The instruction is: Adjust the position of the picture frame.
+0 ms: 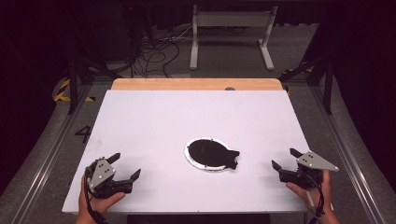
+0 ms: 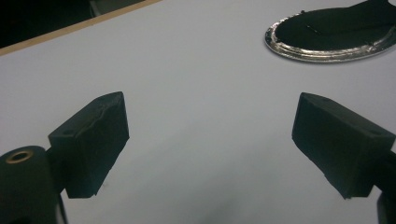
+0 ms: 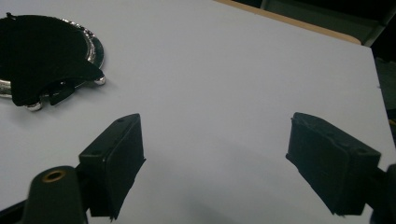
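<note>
Left gripper (image 1: 127,166) near desk's (image 1: 154,116) front-left corner, jaws apart, empty, right gripper (image 1: 283,159) front-right, likewise, black-covered silver dish (image 1: 211,154) mid-desk between them.

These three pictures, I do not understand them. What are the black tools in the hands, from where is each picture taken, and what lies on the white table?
A person sits at the white table and holds a hand tool in each hand. Each tool has two black jaws for pinching. The left gripper and the right gripper are both open and hold nothing.

The high view comes from a fixed camera above, looking forward and down. The other two pictures come from small cameras that ride on the grippers, so each gripper's own two jaws rise from the bottom.

In the middle of the table lies a silver dish with a black cloth on it, hanging over the rim on one side.
</note>
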{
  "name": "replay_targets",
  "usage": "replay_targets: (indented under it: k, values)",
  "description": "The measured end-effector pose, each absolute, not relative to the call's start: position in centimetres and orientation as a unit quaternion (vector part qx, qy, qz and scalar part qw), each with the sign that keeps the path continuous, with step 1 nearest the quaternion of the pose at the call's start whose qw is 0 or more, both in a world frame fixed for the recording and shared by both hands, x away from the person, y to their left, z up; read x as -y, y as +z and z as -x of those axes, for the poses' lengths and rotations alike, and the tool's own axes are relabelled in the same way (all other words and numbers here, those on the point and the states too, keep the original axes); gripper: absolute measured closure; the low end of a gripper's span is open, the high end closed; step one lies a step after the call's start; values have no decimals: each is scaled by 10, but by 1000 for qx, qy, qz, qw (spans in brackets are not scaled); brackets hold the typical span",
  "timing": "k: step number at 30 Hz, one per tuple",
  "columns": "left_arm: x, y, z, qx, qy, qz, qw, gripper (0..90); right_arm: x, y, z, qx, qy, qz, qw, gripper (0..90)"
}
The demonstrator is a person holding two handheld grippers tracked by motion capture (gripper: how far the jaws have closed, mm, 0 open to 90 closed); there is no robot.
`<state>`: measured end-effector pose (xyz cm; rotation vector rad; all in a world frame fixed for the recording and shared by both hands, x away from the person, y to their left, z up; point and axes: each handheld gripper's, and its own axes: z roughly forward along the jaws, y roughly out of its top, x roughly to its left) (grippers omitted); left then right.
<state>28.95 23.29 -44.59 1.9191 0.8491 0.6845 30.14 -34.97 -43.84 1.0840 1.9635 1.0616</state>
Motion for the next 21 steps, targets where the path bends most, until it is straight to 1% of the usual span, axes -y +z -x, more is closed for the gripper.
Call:
replay_targets:
  k: [2, 6, 7, 12, 16, 17, 18, 19, 21]
  values:
    - [-231, -447, -289, -339, 281, -782, 441, 124, 350, -438, -300, -744, 405, -415, 332, 216]
    - [-230, -449, -289, -339, 286, -784, 434, 144, 353, -436, -301, -737, 412, -422, 330, 223]
    - [-230, -450, -289, -341, 276, -786, 435, 146, 353, -437, -301, -739, 411, -421, 328, 231]
    - [-233, -451, -289, -345, 272, -788, 431, 148, 348, -437, -302, -750, 408, -409, 322, 259]
    - [-232, -454, -290, -352, 260, -789, 431, 147, 340, -436, -304, -760, 404, -403, 311, 329]
    - [-230, -454, -290, -349, 259, -791, 430, 148, 338, -435, -304, -763, 405, -403, 303, 378]
    - [-227, -453, -291, -349, 259, -791, 430, 149, 335, -434, -305, -774, 404, -396, 285, 493]
    - [-225, -451, -292, -348, 262, -792, 428, 150, 331, -432, -305, -783, 401, -383, 284, 518]
    - [-222, -449, -294, -349, 269, -791, 425, 157, 327, -431, -306, -786, 395, -380, 287, 522]
